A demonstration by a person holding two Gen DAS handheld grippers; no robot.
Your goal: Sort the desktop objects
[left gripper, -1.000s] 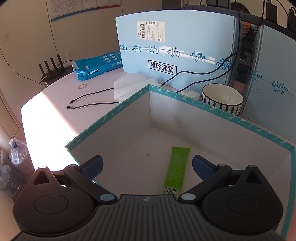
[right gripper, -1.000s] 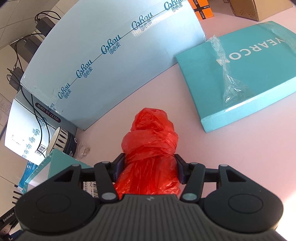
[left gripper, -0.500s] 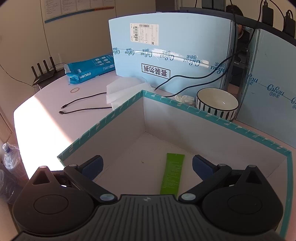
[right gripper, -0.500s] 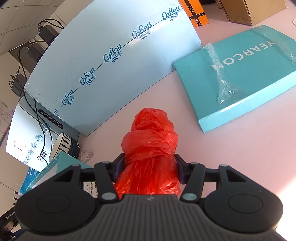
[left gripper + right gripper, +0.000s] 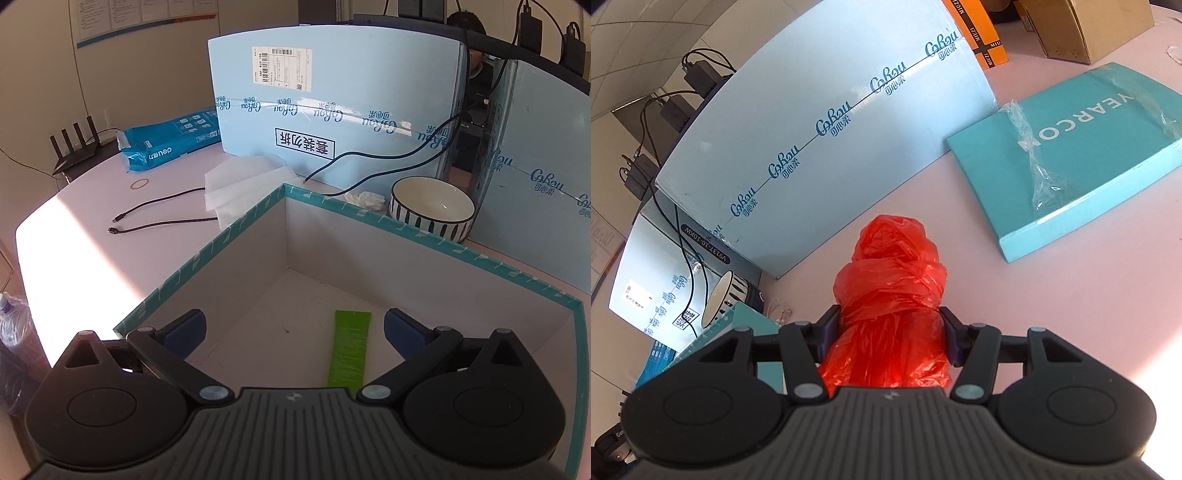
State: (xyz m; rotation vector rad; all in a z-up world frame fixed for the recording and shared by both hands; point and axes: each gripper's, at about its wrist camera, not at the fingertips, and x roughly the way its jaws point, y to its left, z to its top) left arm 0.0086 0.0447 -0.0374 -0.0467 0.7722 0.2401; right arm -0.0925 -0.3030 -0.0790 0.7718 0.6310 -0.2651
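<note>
Right claw [image 5: 890, 334] clamped on red plastic bag [image 5: 890, 291] above desk [image 5: 960, 229], left claw [image 5: 293, 328] wide, empty, over box [image 5: 436, 240] holding green packet [image 5: 350, 350]

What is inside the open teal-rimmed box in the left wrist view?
One green sachet lies flat on the white floor of the teal-rimmed box. The left gripper hides the box's near end, so anything there cannot be seen.

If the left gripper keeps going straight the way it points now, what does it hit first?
Most likely the white floor of the teal-rimmed box, close beside the green sachet. The left gripper points down into the box with open, empty jaws; depth is hard to judge through the fisheye.
</note>
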